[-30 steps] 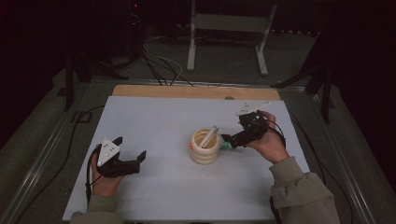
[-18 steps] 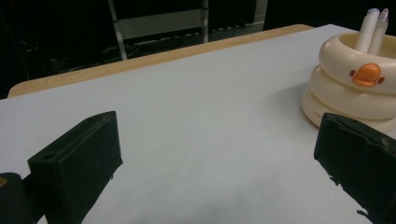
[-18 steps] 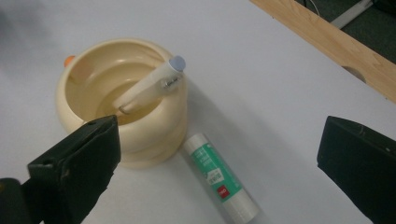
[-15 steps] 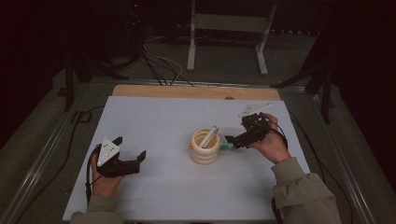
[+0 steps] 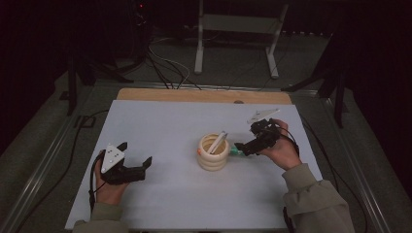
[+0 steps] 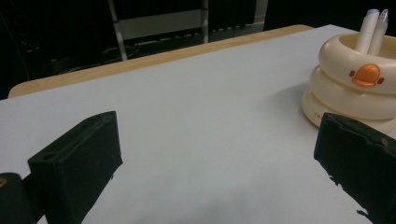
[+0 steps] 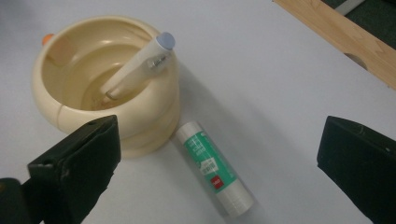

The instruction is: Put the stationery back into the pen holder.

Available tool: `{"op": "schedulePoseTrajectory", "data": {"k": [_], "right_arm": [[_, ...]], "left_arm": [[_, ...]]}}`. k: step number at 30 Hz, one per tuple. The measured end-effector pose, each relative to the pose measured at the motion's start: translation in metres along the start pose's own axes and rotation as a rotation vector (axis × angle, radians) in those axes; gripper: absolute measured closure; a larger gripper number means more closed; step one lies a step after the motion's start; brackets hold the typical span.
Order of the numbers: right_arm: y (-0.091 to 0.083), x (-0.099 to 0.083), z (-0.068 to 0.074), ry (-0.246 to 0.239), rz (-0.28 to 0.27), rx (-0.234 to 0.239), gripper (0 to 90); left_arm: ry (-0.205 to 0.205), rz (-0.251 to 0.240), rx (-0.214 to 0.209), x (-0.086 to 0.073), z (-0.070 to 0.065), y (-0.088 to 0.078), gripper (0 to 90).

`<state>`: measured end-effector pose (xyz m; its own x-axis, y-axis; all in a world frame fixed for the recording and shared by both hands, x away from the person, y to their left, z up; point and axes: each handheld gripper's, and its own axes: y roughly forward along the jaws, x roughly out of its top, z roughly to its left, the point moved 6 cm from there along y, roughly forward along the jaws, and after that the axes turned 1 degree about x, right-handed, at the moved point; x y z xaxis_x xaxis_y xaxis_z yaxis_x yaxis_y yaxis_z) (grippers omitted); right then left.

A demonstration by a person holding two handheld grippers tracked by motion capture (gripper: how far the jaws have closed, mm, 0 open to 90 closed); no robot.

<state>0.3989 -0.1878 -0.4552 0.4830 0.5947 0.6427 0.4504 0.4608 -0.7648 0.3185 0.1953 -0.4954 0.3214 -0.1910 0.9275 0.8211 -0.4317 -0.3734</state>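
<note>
Cream holder (image 7: 107, 84): smooth moulded plastic, soft gloss, faint highlights on its stacked rings; orange plastic beak (image 6: 365, 74) was glossier. Pen (image 7: 140, 63) in it: white plastic barrel, semi-gloss, clear-looking section near the greyish cap. Glue stick (image 7: 215, 168): smooth plastic tube, green-and-white printed label, translucent frosted cap end. Table top (image 5: 170, 121): pale matt sheet, even, no shine, fine-grained up close. Far edge strip (image 5: 204, 95): bare light wood, grain visible, one knot-like mark, unvarnished look. Left gripper (image 5: 135, 164) and right gripper (image 5: 239, 149): matt black plastic, slightly rough, edges chipped-looking. Top plates were matt grey. Sleeves (image 5: 316, 204): olive woven cloth, creased, dull.
</note>
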Motion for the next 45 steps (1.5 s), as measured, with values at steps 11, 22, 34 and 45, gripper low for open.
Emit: {"op": "schedulePoseTrajectory", "data": {"k": [11,22,34,45], "right_arm": [[0.008,-0.004,-0.002,-0.006,0.025,-0.001,0.1],[0.019,-0.013,-0.006,0.006,0.050,0.003,0.1],[0.026,-0.021,-0.012,0.021,0.071,-0.002,0.1],[0.033,-0.030,-0.017,0.038,0.089,-0.005,0.2]], "left_arm": [[0.000,0.000,0.000,0.000,0.000,0.000,1.3],[0.000,0.000,-0.001,0.000,0.000,0.000,1.3],[0.001,0.003,-0.002,-0.001,-0.001,0.001,1.3],[0.001,0.002,-0.001,0.000,0.000,0.000,1.3]]}}
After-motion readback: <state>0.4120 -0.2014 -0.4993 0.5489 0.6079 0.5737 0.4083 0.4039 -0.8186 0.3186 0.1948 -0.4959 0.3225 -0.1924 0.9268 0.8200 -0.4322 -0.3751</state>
